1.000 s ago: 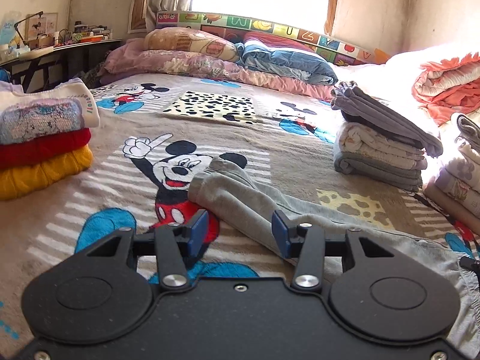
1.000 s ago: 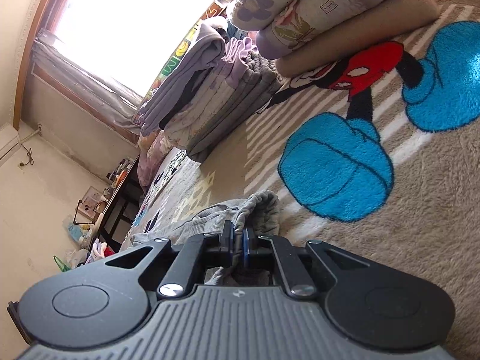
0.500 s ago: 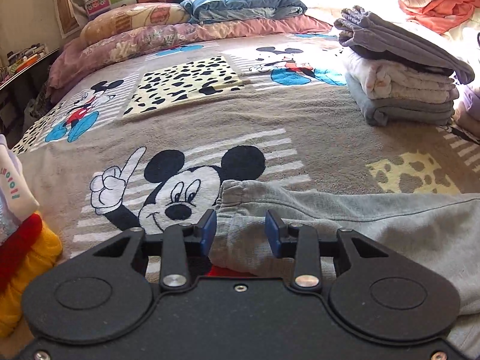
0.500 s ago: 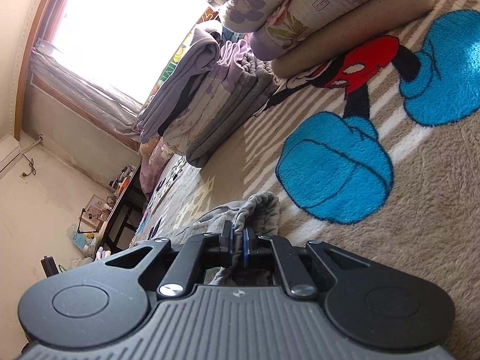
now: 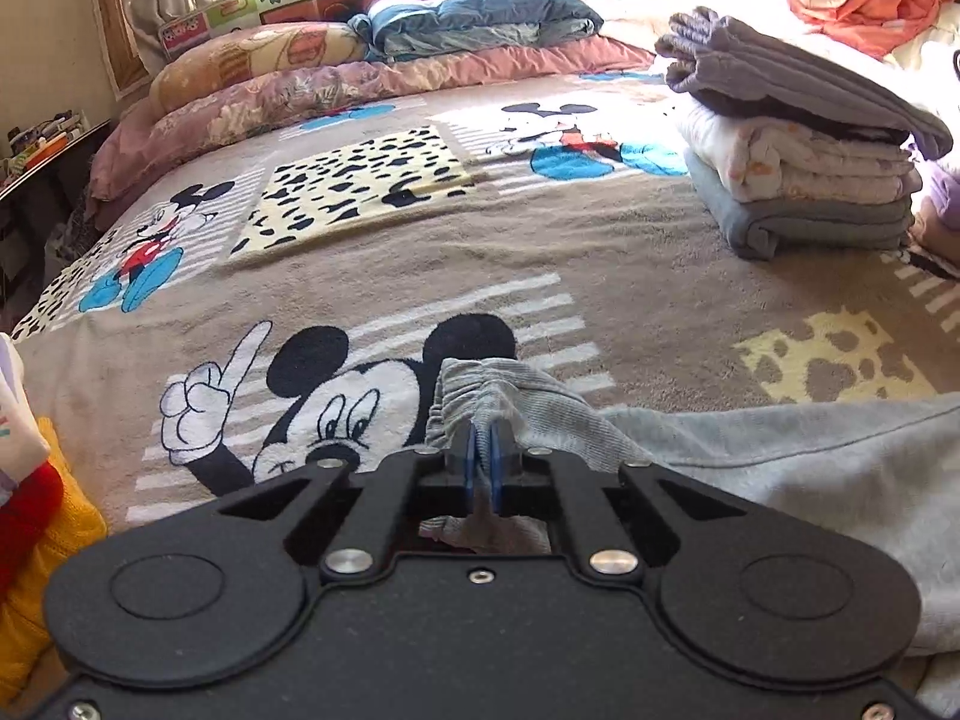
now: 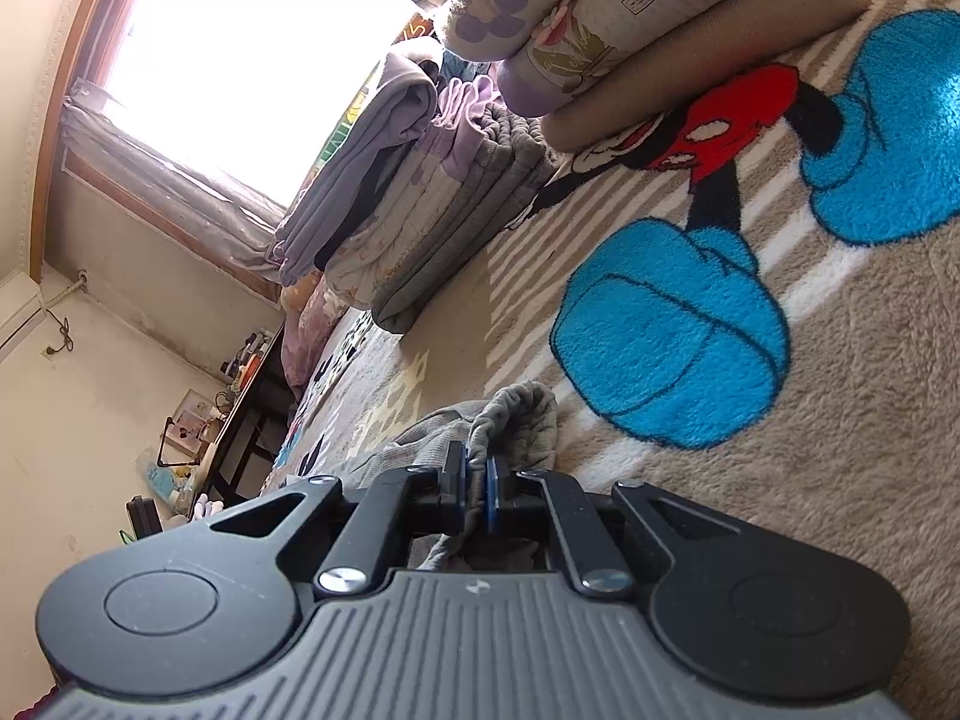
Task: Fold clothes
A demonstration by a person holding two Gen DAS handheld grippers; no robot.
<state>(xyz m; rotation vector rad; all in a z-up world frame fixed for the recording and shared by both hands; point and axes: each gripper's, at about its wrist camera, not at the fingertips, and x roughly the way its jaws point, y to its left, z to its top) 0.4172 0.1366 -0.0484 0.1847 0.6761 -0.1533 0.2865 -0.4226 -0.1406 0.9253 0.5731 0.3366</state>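
Observation:
A pair of grey sweatpants [image 5: 780,456] lies stretched across the Mickey Mouse blanket [image 5: 420,252]. My left gripper [image 5: 480,462] is shut on one gathered, elastic end of the pants [image 5: 480,384], low over the blanket. In the right wrist view, my right gripper [image 6: 475,489] is shut on the other bunched end of the grey pants [image 6: 516,420], close to the blanket [image 6: 840,480]. The cloth between the two grips is partly hidden by the gripper bodies.
A stack of folded clothes [image 5: 804,180] stands at the right, and shows in the right wrist view [image 6: 408,204] beside a second folded stack [image 6: 600,18]. Red and yellow folded clothes [image 5: 36,540] lie at the left. Pillows [image 5: 300,78] lie at the head.
My left gripper moved over the end of the pants and shut on it; it was open before. My right gripper stayed shut on its end, hardly moving.

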